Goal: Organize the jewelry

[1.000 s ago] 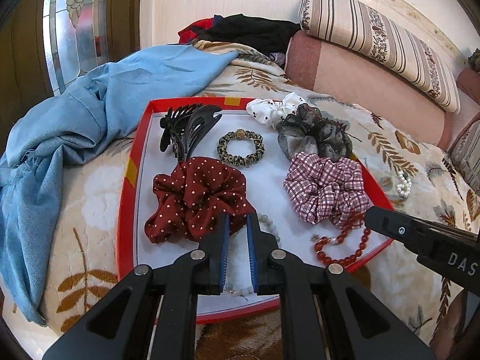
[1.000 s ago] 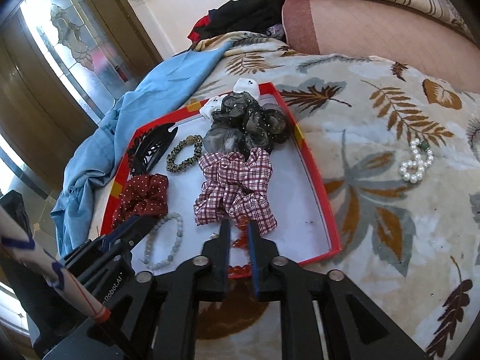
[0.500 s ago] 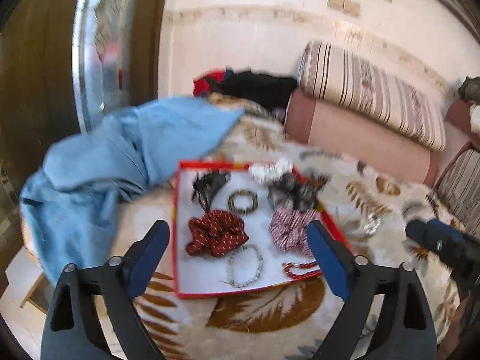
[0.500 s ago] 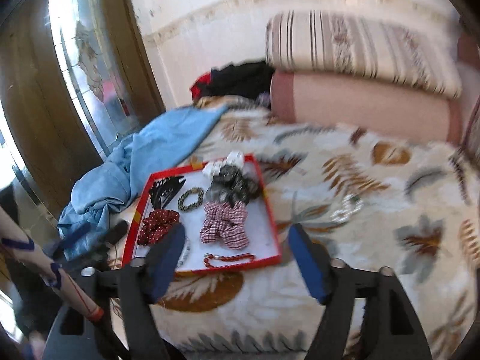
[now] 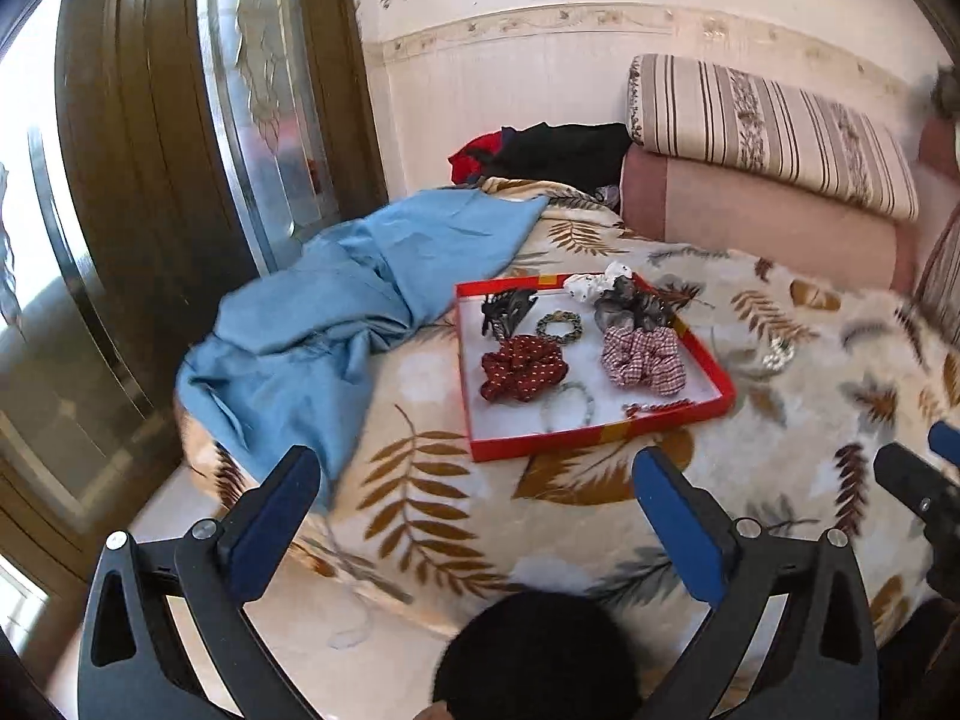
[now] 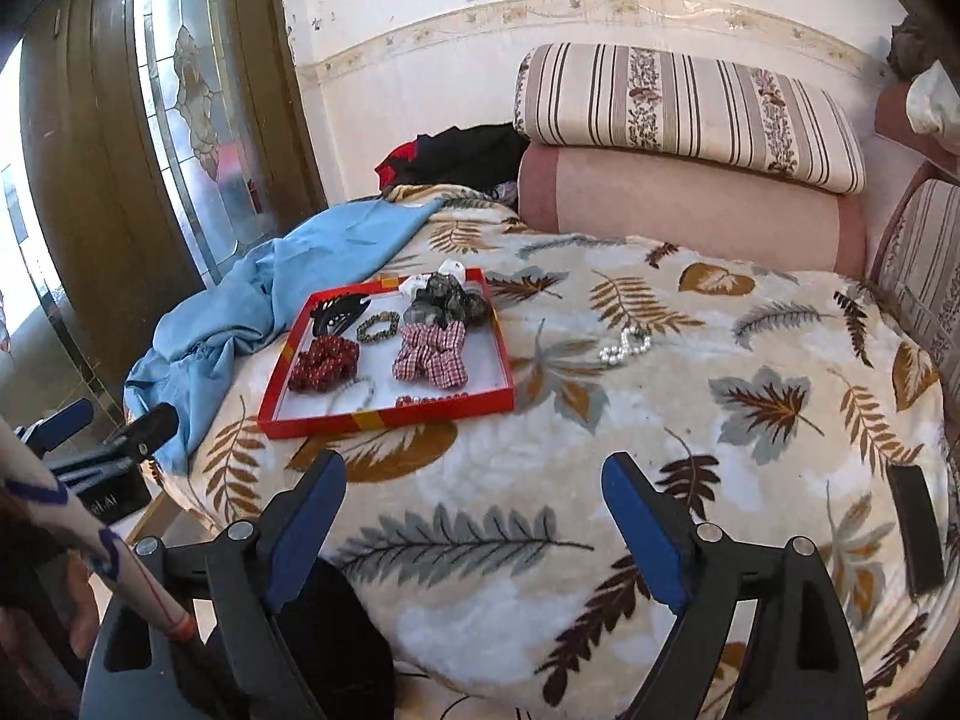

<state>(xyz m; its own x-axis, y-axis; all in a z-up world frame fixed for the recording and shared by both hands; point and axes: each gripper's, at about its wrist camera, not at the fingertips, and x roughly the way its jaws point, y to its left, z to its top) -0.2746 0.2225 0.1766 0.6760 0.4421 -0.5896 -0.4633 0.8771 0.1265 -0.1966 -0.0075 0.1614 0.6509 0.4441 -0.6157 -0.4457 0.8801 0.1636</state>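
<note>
Left wrist view: a shallow red cardboard tray with a white floor [image 5: 591, 435] sits mid-frame on a leaf-patterned blanket [image 5: 420, 498]. It holds a dark red dotted scrunchie [image 5: 522, 367], a checked scrunchie [image 5: 643, 357] and beaded bracelets. The left gripper [image 5: 477, 495], at the bottom of the frame, has just been opening; its blue-padded jaws stand wide and empty, well short of the tray.

Right wrist view: the tray lies upper left of the right gripper [image 6: 474, 501], likewise just opened, wide and empty. Only here shows clearly a white pearl bracelet [image 6: 627, 347] on the blanket, right of the tray.
</note>
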